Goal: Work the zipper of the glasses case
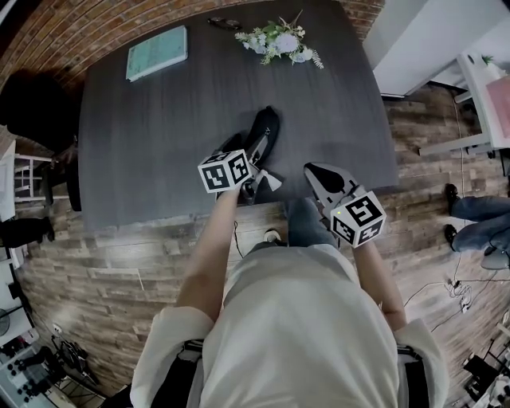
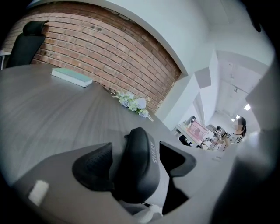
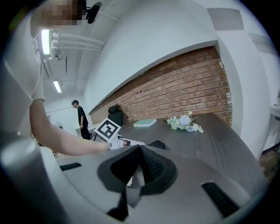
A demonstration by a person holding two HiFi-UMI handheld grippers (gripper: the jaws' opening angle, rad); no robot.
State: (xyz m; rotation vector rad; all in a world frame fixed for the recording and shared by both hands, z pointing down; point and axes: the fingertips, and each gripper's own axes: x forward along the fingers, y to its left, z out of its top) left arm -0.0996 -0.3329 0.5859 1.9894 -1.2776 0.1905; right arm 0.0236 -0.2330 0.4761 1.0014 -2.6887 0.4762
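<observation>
A black zipped glasses case (image 1: 263, 134) lies on the dark table (image 1: 151, 151) near its front edge. My left gripper (image 1: 249, 163) reaches over the case's near end. In the left gripper view the case (image 2: 138, 162) stands between the wide-apart jaws, resting against the left pad (image 2: 92, 166), with a gap to the right pad (image 2: 178, 158); the gripper is open. My right gripper (image 1: 320, 174) hovers to the right of the case, apart from it, at the table's front edge. Its pads (image 3: 151, 164) are together with nothing between them. The right gripper view shows the case (image 3: 157, 144) beyond them.
A teal book (image 1: 156, 52) lies at the table's far left, a small bunch of white flowers (image 1: 279, 40) at the far middle, and a pair of glasses (image 1: 225, 23) beside them. A black chair (image 1: 32, 103) stands left of the table. White furniture stands to the right.
</observation>
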